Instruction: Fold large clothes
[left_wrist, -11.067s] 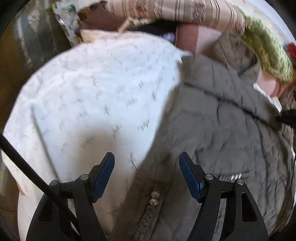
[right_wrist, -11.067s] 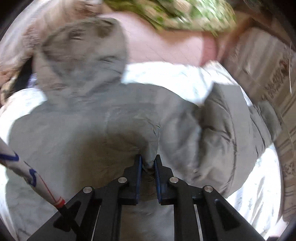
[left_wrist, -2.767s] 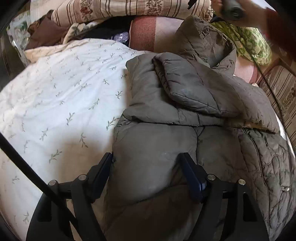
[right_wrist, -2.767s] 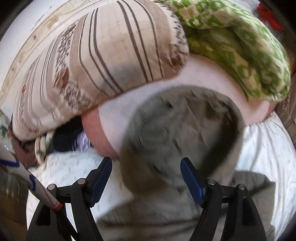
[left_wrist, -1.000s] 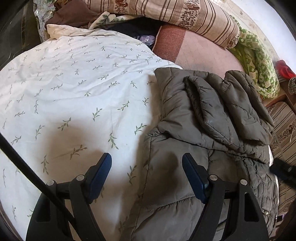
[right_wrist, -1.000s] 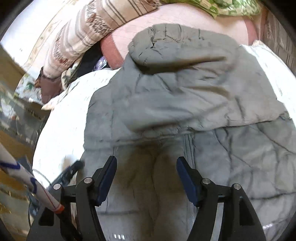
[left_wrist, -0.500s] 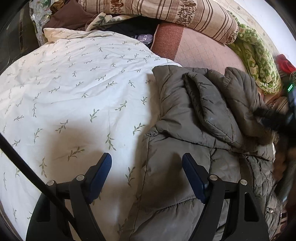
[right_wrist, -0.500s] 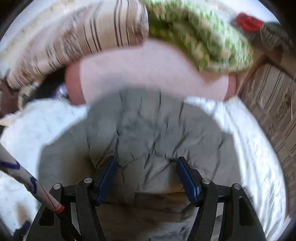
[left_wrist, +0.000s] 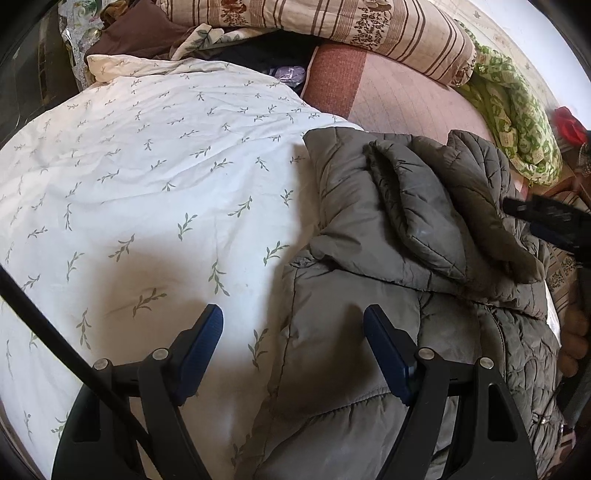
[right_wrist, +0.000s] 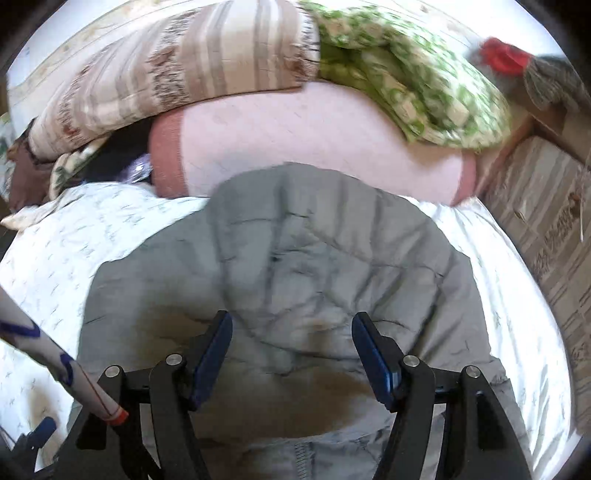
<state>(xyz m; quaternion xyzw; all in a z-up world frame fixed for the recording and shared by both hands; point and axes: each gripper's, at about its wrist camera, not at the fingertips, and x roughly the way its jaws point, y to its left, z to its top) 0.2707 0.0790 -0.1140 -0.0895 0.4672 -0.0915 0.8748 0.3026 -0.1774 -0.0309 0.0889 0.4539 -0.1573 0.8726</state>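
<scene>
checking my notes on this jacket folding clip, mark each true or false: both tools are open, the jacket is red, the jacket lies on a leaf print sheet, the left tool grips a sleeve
1. Both tools are open: true. The left tool and right tool hold nothing.
2. The jacket is red: false, it is grey-green.
3. The jacket lies on a leaf print sheet: true.
4. The left tool grips a sleeve: false, its jaws stand apart above the jacket's edge.

Quilted jacket (left_wrist: 388, 221): grey-olive, stitched in panels. Bed sheet (left_wrist: 147, 177): white with small green leaf sprigs. Pillow (left_wrist: 332, 26): beige with brown stripes and floral bands. Blanket (left_wrist: 517, 107): green-and-cream print. Mattress (right_wrist: 314, 136): pink. Gripper pads (left_wrist: 384, 354): blue on black.
</scene>
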